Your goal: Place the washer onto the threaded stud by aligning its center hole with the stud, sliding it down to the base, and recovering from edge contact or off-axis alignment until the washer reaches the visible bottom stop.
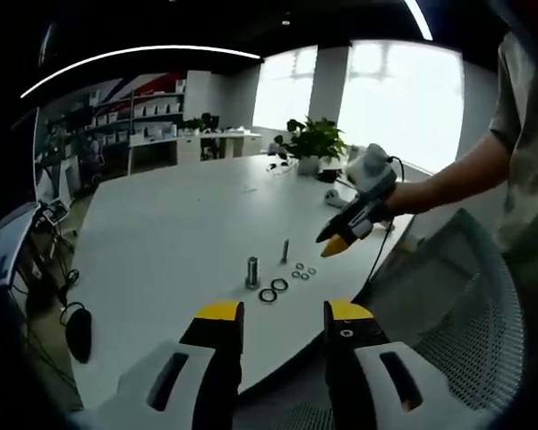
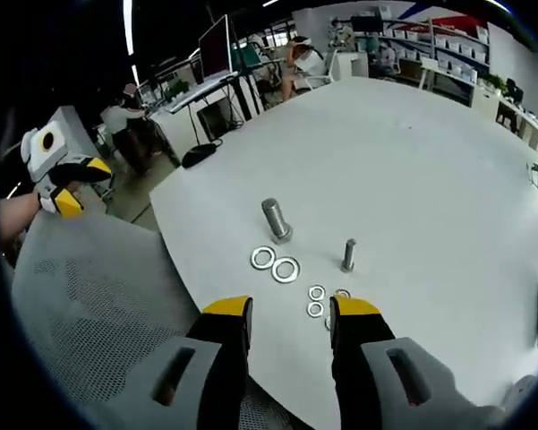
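Both grippers spread, empty; washer (image 2: 286,269) near the stud (image 2: 348,255) lies flat, thin, slippery: pinch its rim

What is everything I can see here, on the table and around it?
Table: one, white, large.
Big stud: one, grey, upright near the table edge.
Small stud: one, grey, upright beside the big one.
Big washers: two, silver, flat in front of the big stud.
Small washers: about three, silver, in front of the small stud.
Plant: one, green, far table end.
Chair: one, grey mesh, at the table edge.
Left tool: yellow tips, open, empty.
Right tool: yellow tips, open, empty.
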`<state>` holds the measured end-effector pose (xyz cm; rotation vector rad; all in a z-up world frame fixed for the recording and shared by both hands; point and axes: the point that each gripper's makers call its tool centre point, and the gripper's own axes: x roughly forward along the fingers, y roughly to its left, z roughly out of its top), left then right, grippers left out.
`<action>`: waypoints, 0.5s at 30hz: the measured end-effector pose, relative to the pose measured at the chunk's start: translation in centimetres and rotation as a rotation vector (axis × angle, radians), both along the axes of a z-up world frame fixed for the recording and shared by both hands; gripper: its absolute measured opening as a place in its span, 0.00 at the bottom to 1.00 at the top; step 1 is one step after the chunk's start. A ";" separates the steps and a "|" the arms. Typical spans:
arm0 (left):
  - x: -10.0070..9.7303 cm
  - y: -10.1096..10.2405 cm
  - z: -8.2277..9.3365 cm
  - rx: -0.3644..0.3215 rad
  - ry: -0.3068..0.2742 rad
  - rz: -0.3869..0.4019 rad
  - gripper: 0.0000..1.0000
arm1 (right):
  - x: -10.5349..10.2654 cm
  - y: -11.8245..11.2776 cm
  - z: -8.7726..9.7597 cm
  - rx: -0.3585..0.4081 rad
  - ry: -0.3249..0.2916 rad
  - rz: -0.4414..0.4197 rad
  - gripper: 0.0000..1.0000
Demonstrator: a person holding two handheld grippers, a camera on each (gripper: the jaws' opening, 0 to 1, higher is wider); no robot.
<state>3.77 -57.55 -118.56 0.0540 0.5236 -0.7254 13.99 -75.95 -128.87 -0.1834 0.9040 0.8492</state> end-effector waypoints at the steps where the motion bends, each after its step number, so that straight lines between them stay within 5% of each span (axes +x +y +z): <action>1: 0.0 0.0 0.0 0.000 -0.002 0.002 0.33 | 0.1 -0.1 -0.2 -0.005 0.003 0.001 0.37; 15: 0.1 0.3 -0.2 0.012 0.008 0.016 0.32 | 0.6 -0.3 -0.9 -0.023 0.002 0.020 0.37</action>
